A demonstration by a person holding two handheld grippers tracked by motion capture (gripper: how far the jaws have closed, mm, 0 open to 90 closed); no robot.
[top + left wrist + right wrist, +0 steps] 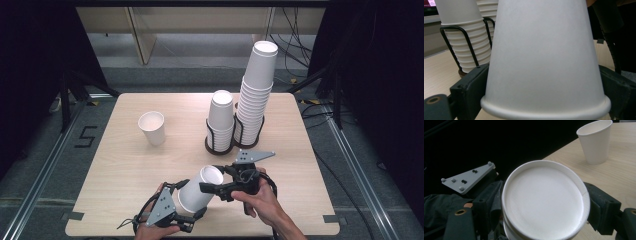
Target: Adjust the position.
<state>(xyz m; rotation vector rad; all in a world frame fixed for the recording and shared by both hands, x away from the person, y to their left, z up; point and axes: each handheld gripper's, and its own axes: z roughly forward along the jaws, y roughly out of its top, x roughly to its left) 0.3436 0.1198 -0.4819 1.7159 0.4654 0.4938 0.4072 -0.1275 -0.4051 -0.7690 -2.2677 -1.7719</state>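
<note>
A white paper cup (200, 190) is held tilted above the table's front, mouth pointing up and to the far right. My left gripper (189, 200) is shut on its base end; in the left gripper view the cup's wall (544, 62) rises between the two black jaws. My right gripper (214, 179) is shut on the cup near its mouth. In the right gripper view the round rim (544, 200) sits between the jaws, and a second rim shows just under it, as of a nested cup.
One upright paper cup (152, 127) (595, 142) stands at the table's left middle. A black wire holder (220, 142) at the centre back carries a short cup stack (221, 117) and a tall one (255, 95), both upside down. The light wooden table (125, 165) ends just behind my hands.
</note>
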